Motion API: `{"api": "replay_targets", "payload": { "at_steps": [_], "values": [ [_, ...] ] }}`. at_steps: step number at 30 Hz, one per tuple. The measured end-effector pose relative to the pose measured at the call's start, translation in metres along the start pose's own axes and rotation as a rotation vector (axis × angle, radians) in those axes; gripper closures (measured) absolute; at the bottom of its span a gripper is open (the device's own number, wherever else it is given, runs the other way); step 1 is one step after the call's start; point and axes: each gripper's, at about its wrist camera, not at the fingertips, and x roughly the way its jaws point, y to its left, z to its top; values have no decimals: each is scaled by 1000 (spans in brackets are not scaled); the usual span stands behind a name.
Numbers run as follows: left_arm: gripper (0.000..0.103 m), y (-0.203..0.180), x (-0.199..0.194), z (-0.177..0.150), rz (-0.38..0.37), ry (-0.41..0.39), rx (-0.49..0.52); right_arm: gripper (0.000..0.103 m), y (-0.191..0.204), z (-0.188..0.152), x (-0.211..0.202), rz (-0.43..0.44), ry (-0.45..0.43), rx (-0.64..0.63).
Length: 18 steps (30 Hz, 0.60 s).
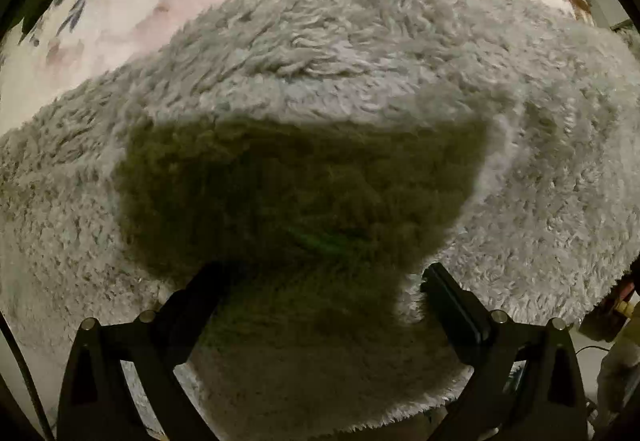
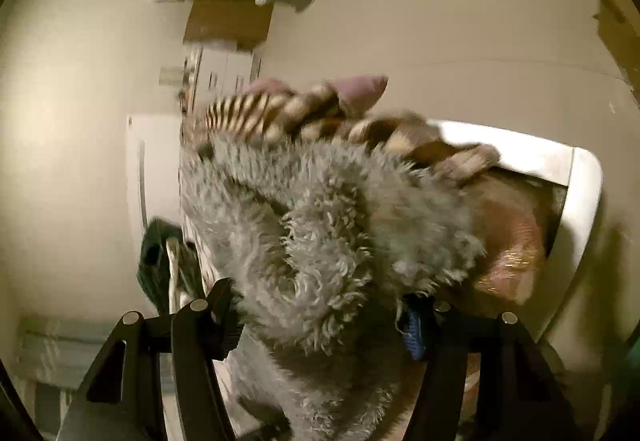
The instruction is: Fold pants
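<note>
The right gripper [image 2: 320, 311] has a bunch of shaggy grey pants [image 2: 320, 225] between its fingers. Behind the pants, striped clothes [image 2: 280, 113] heap over a white laundry basket [image 2: 580, 177]. A cardboard box [image 2: 228, 21] sits farther off.

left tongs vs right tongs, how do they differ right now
The left tongs stand wide open over the fluffy grey pants, gripping nothing. The right tongs have a bunched fold of the pants between their fingers, lifted off the surface. Both are black with two fingers.
</note>
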Motion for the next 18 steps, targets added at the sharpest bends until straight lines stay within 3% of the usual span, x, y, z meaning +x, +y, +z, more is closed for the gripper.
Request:
{"api": "replay_targets", "payload": {
  "at_steps": [2, 5, 6, 7, 9, 11, 13, 14, 15, 16, 17, 18],
  "values": [
    [0, 1, 2, 8, -1, 9, -2, 37, 6, -11, 26, 17, 40, 5],
    [0, 8, 4, 16, -14, 18, -21, 40, 9, -10, 33, 42, 54, -11],
    [0, 13, 4, 18, -22, 17, -28, 65, 10, -8, 32, 43, 33, -12],
    [0, 18, 5, 22, -32, 14, -37, 74, 9, -6, 29, 51, 6, 6],
    [0, 37, 4, 26, -59, 11, -56, 74, 9, -4, 17, 106, -46, 45],
    [0, 47, 4, 29, -84, -1, -82, 69, 15, -6, 18, 120, -31, 9],
    [0, 58, 7, 32, -109, -7, -101, 32, 15, -7, 31, 88, 20, -1],
    [0, 63, 8, 34, -117, -6, -107, 32, 11, -7, 43, 65, 51, 11],
    [0, 66, 9, 37, -118, -2, -109, 38, 9, -7, 51, 66, 68, 17],
    [0, 69, 10, 39, -118, 5, -107, 66, 11, -7, 53, 62, 65, 12],
    [0, 74, 10, 46, -119, 14, -105, 75, 16, -5, 53, 30, 50, 0],
    [0, 76, 9, 51, -125, 34, -104, 76, 21, -4, 50, 15, 28, -12]
  ]
}}
